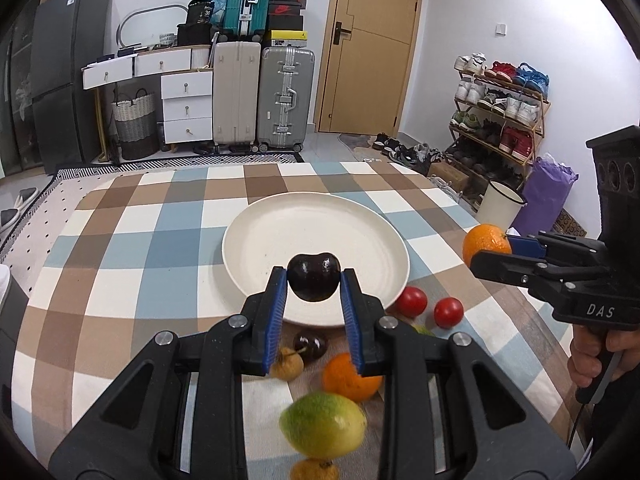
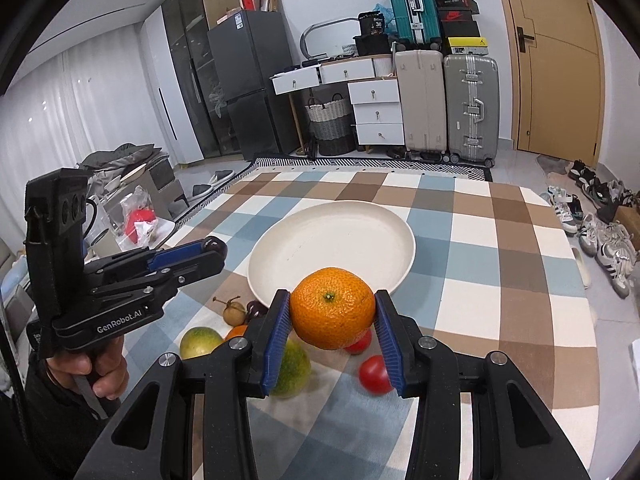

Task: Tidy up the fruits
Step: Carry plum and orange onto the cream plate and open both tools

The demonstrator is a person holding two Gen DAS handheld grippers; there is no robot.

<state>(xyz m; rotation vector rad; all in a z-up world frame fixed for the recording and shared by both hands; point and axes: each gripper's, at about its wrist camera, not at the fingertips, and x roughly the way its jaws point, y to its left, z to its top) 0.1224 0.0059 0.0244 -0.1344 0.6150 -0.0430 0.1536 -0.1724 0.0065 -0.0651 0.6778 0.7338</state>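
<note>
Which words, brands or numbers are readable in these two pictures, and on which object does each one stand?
"DAS": on the right gripper, body side.
"GenRobot.AI": on the left gripper, body side.
"36": on the black pack on the desk.
Swoosh logo, no words: on the red and black shoebox.
Fridge sticker and other shoebox labels: too small to read.

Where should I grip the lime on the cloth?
Grip the lime across its short middle, coming from above with jaws square to its long axis. It lies on its side on the cloth; the ends taper, and an orange sits close beside it.
</note>
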